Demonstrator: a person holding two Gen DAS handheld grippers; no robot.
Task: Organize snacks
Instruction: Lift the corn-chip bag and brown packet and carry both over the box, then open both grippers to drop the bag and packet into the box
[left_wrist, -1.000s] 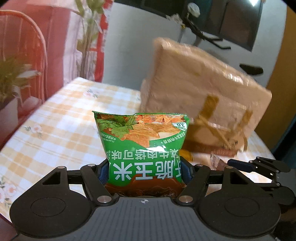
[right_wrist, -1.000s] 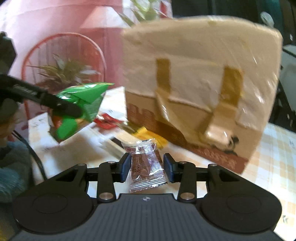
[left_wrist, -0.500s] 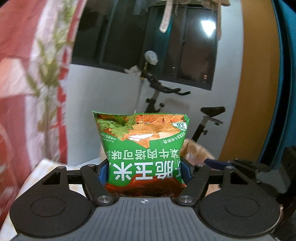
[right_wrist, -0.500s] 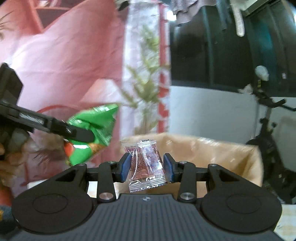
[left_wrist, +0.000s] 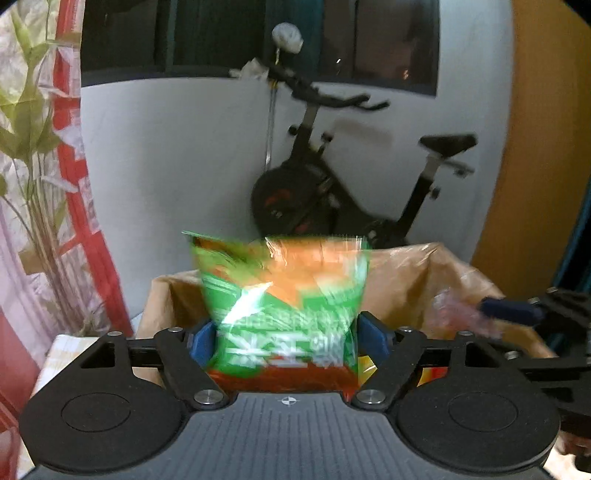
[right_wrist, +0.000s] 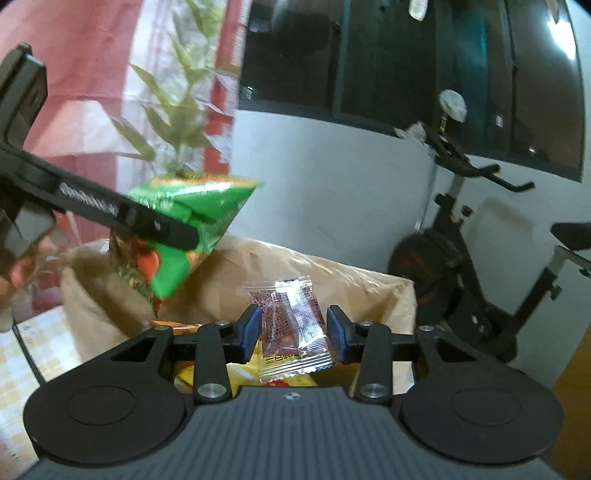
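The chip bag (left_wrist: 284, 306) sits between the left gripper's (left_wrist: 286, 338) fingers, above the open paper bag (left_wrist: 402, 280); the exercise bike (left_wrist: 332, 199) stands behind, the right gripper (right_wrist: 293, 326) and its sweet (right_wrist: 291, 325) to the right

The green chip bag (left_wrist: 284, 306) is shiny plastic foil that catches the light, and the small candy packet (right_wrist: 293, 328) is thin see-through plastic with crinkly edges. The big bag (right_wrist: 321, 269) behind them, at twelve o'clock from the candy, looks like brown paper under a wrinkly, shiny plastic film. Both grippers, the left gripper (left_wrist: 286, 338) and the right gripper (right_wrist: 293, 328), are dull black plastic with ridged tops, small shiny metal screws and smooth blue pads (right_wrist: 249, 326).
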